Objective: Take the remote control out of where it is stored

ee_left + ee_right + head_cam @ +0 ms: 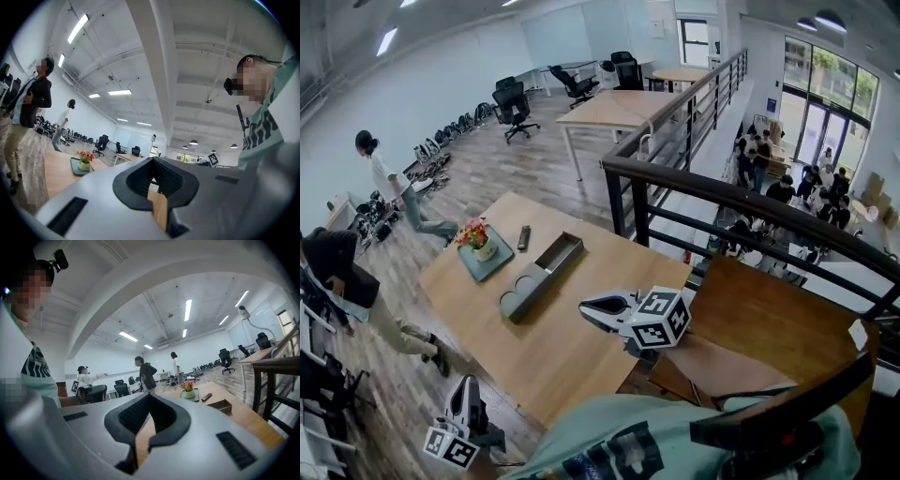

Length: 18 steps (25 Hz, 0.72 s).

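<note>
A black remote control lies flat on the wooden table, between a green tray with a flower pot and a long grey organiser box. The right gripper view also shows the remote control, beside the organiser box. My right gripper hovers over the table's near right part, jaws together and empty, short of the box. Off the table's near left corner, my left gripper is shut with nothing in it. In the gripper views, the left gripper and the right gripper each show closed jaws.
A black metal railing runs behind the table on the right. A wooden seat stands at my right. A person in a dark jacket stands left of the table, and another walks farther back. Office chairs and tables fill the far room.
</note>
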{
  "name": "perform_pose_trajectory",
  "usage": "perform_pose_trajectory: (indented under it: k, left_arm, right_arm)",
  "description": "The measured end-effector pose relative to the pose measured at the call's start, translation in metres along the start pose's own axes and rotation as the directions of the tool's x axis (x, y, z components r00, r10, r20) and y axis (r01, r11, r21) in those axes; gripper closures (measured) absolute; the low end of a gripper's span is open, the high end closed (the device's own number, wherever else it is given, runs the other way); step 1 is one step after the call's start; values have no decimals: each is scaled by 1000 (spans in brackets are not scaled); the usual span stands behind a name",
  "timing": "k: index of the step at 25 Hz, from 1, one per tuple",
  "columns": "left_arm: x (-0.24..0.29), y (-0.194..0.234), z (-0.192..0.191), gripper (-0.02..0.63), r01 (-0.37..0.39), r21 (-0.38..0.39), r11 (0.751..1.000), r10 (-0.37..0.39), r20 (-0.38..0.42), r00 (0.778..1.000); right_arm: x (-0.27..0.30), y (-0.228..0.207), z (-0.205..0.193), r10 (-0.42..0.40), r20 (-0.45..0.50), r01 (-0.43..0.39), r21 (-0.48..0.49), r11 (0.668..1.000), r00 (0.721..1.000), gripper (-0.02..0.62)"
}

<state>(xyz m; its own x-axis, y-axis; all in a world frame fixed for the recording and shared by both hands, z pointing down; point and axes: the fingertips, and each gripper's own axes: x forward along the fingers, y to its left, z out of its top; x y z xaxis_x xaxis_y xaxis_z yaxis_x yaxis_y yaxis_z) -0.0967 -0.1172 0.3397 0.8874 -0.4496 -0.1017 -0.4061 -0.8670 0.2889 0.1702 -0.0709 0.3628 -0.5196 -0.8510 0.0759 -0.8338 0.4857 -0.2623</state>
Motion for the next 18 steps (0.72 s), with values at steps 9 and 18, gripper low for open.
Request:
perform_pose_trajectory:
  k: [9,18]
  left_arm:
    - [7,1,-3,603,6,-17,1000,-6,0,1000]
    - [8,8,-1,603,3,-20,1000,-2,3,1000]
  right_arm:
    - [-3,-4,5,8,1,-8,-2,1000,1000,591]
    - [6,-3,6,16,-26,-16,-33,999,1000,591]
